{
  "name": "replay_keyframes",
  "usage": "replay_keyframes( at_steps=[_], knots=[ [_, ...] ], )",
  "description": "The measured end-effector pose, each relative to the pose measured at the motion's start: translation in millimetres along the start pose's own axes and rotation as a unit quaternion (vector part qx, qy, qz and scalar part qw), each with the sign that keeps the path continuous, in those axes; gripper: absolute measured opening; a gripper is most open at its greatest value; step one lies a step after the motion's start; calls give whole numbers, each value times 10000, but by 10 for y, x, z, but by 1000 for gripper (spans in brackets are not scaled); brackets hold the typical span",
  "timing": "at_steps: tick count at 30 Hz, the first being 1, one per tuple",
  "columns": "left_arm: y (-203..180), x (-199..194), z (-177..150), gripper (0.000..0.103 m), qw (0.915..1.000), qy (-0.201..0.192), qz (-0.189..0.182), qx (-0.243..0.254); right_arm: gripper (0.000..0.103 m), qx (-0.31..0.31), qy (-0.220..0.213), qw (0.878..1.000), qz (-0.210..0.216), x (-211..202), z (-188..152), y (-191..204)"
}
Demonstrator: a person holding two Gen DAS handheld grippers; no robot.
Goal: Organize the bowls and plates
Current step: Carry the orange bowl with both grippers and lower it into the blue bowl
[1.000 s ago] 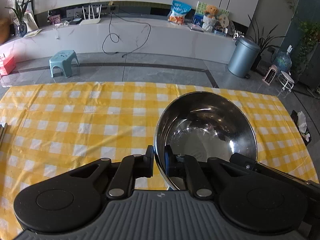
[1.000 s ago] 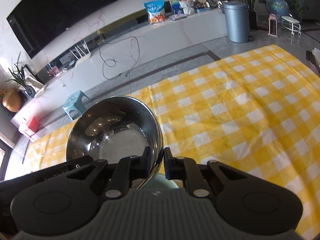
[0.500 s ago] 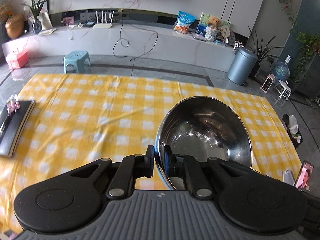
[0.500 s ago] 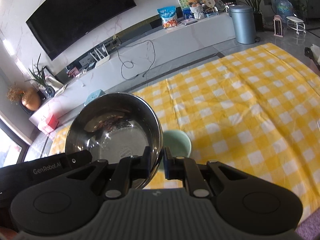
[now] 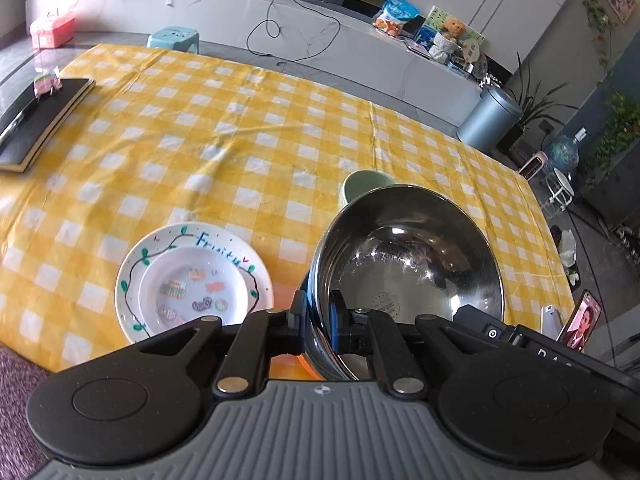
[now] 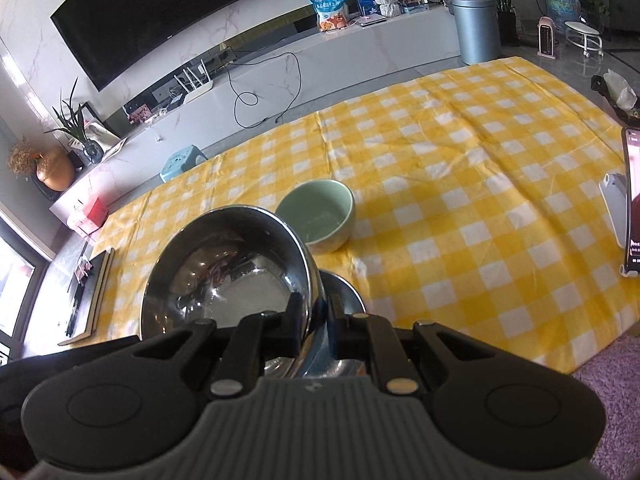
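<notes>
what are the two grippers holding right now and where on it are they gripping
Both hold one steel bowl by its rim. The left gripper pinches the rim at one side and the right gripper pinches it at the other, each with one finger inside and one outside.

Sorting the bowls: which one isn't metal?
The green bowl, ceramic-looking, standing on the cloth beyond the held steel bowl; a second steel bowl sits under it.

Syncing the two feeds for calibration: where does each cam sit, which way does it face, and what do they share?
Left wrist: on the left gripper, looking down along its fingers at the steel bowl it clamps, with the plates to its left.
Right wrist: on the right gripper, pinching the same bowl's opposite rim; a second steel bowl lies beneath.
Shared: steel bowl, green bowl, checked tablecloth.
</notes>
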State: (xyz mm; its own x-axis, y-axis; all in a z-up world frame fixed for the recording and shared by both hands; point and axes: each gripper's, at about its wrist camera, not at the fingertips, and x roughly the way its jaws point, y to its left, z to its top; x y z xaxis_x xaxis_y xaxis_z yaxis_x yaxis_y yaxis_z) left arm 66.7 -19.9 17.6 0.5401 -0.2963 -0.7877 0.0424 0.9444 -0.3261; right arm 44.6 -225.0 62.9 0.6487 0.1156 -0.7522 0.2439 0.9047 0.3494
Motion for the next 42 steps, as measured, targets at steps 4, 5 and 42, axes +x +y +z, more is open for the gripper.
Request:
replay_keyframes(
  at_steps=[4,5,42],
  knots=[
    [-23,-21,-110,11,10000,-19,16,37,9,-58,-35,9999,-95,-26,-65,1],
    [-24,-17,-120,11,10000,-6,8,32,9,-73,-53,9999,-117,-32,-76,3],
    [-108,394,-97,14,9981,356,284,418,8,106,334,9990,-282,456,-99,-142]
  ],
)
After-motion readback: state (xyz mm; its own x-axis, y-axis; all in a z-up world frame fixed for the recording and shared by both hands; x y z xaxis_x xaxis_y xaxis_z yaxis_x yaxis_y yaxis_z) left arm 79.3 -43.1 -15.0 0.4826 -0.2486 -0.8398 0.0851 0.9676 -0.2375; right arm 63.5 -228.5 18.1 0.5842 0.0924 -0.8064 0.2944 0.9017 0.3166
